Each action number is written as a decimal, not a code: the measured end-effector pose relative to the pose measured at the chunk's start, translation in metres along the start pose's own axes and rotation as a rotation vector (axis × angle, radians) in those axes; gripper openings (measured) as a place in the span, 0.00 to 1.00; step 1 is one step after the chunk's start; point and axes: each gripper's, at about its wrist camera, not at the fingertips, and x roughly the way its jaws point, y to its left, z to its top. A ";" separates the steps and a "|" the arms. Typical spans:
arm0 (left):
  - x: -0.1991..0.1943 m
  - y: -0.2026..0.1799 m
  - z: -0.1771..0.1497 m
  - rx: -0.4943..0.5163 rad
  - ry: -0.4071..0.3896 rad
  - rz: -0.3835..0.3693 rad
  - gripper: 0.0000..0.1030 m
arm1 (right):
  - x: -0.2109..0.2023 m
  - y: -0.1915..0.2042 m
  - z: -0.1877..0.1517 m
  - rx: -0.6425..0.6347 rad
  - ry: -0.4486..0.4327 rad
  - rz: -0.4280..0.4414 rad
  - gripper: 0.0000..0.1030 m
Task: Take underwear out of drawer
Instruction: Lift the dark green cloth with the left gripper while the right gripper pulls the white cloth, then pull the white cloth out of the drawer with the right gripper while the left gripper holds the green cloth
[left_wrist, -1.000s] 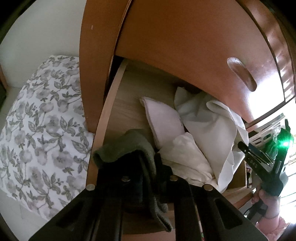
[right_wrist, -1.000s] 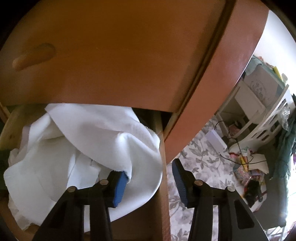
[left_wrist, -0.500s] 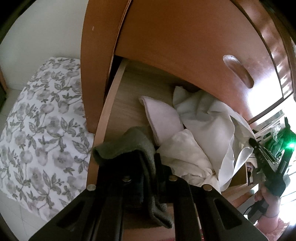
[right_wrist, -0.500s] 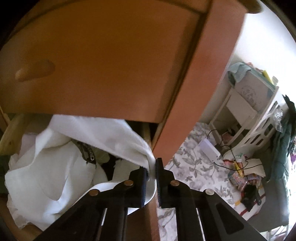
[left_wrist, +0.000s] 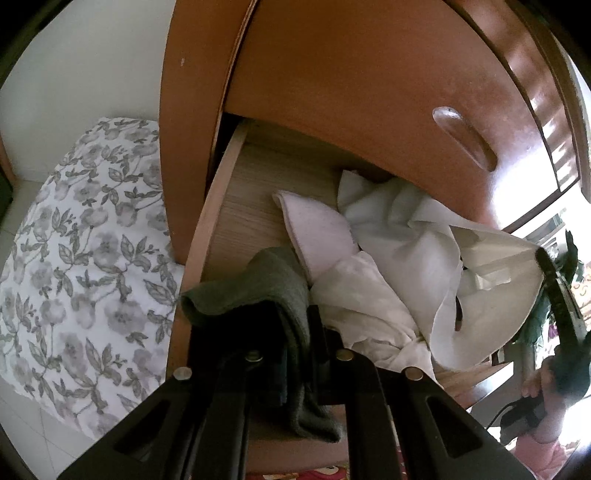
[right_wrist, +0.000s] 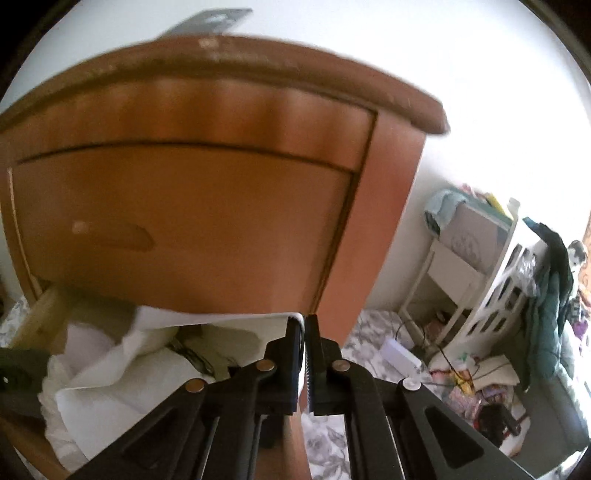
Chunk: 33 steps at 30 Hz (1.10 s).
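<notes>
The open wooden drawer (left_wrist: 236, 206) holds a pile of white garments (left_wrist: 399, 236) and a pale pink folded piece (left_wrist: 317, 229). My left gripper (left_wrist: 295, 317) is shut on a dark grey-green garment (left_wrist: 266, 284) at the drawer's front left corner; the cloth drapes over its fingers. My right gripper (right_wrist: 305, 325) is shut on the edge of a white garment (right_wrist: 122, 365), which stretches taut up out of the drawer's right side. In the left wrist view that white garment (left_wrist: 495, 280) rises toward the right gripper (left_wrist: 543, 254), held by a person's hand (left_wrist: 543, 384).
The closed upper drawer front (right_wrist: 192, 214) with a recessed handle (left_wrist: 465, 136) overhangs the open drawer. A floral sheet (left_wrist: 81, 258) lies to the left. To the right stand a white rack (right_wrist: 491, 291), hanging clothes (right_wrist: 554, 295) and floor clutter with cables (right_wrist: 465, 373).
My right gripper closed on the white garment's edge and has lifted it up and out to the right. The left gripper keeps its hold on the dark garment, nearly still.
</notes>
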 end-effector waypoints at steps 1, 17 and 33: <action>0.000 0.000 0.000 0.001 -0.001 -0.001 0.08 | -0.003 0.000 0.002 0.000 -0.021 -0.010 0.01; -0.011 -0.002 -0.004 0.015 -0.021 -0.027 0.08 | 0.015 -0.019 -0.002 0.036 0.197 0.324 0.07; -0.010 0.002 -0.004 0.025 -0.022 -0.059 0.08 | 0.038 -0.001 -0.044 -0.172 0.473 0.336 0.48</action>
